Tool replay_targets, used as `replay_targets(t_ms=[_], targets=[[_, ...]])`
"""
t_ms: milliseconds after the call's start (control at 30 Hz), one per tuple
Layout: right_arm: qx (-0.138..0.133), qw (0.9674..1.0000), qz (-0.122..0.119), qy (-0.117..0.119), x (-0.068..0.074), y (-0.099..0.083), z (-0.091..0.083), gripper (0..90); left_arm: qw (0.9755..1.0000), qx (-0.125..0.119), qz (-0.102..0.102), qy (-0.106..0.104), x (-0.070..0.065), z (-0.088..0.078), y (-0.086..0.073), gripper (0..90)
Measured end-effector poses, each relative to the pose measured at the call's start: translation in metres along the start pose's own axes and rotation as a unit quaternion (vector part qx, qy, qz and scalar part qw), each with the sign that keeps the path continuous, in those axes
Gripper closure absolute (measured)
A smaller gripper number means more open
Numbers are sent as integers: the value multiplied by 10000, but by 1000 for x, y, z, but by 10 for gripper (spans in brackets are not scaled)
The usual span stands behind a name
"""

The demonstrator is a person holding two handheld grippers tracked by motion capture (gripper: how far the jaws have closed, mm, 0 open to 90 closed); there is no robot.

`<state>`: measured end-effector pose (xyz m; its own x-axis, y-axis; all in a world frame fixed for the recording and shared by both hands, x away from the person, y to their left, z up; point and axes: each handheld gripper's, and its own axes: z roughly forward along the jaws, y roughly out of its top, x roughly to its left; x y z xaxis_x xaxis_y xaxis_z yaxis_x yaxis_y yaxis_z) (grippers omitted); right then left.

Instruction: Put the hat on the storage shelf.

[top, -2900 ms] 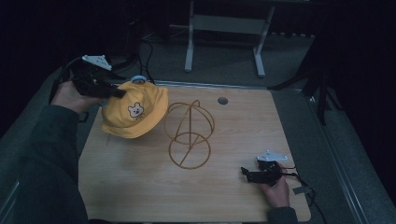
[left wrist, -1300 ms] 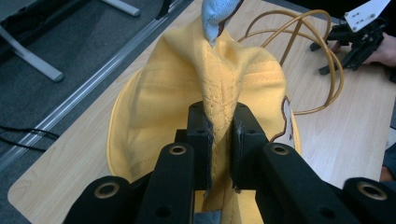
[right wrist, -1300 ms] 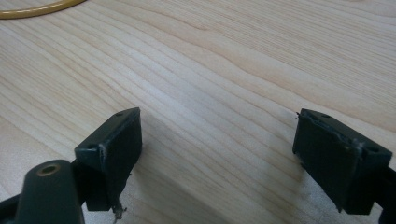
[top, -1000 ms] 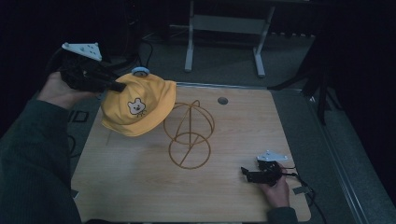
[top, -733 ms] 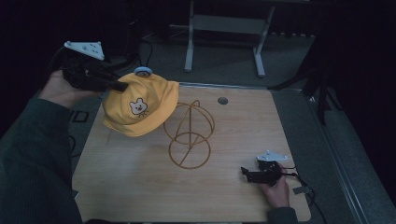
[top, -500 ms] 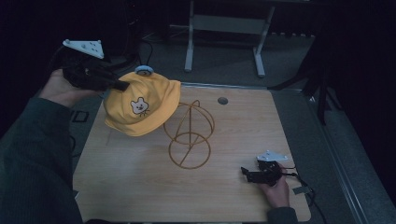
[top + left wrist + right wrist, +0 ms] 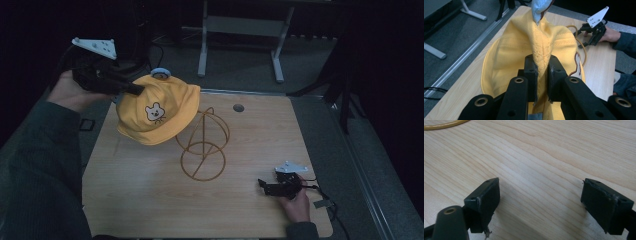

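A yellow cap (image 7: 157, 107) with a small bear face and a blue tip (image 7: 160, 73) hangs above the table's far left. My left gripper (image 7: 136, 90) is shut on a fold of its fabric; the pinched yellow cloth (image 7: 541, 67) runs up between the black jaws. Right of the cap a gold wire hat stand (image 7: 203, 145) rests on the wooden table (image 7: 150, 200). My right gripper (image 7: 263, 186) lies low on the table near the front right, open, with bare wood between its pads (image 7: 486, 197).
A grey grommet hole (image 7: 238, 107) sits at the table's far edge. A metal frame (image 7: 240, 30) stands on the floor beyond. The other hand with its gripper (image 7: 595, 27) shows far off in the left gripper view. A gold ring arc (image 7: 444, 125) crosses the right gripper view's corner.
The left hand has carried the cap up off the table and slightly right toward the wire stand. The right gripper has stayed put.
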<state>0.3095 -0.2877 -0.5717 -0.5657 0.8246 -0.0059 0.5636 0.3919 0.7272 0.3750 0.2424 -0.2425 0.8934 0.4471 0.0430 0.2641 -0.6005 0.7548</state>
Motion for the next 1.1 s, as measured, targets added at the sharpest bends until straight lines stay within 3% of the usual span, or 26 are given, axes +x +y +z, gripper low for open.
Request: replay_targets(t_ms=[600, 1100], targets=[[0, 10000, 11, -7, 0, 0, 0, 157, 9991, 205, 351, -119, -18, 19, 35, 799], [1, 10000, 11, -9, 0, 0, 0, 157, 9978, 320, 514, -262, -25, 55, 52, 789]])
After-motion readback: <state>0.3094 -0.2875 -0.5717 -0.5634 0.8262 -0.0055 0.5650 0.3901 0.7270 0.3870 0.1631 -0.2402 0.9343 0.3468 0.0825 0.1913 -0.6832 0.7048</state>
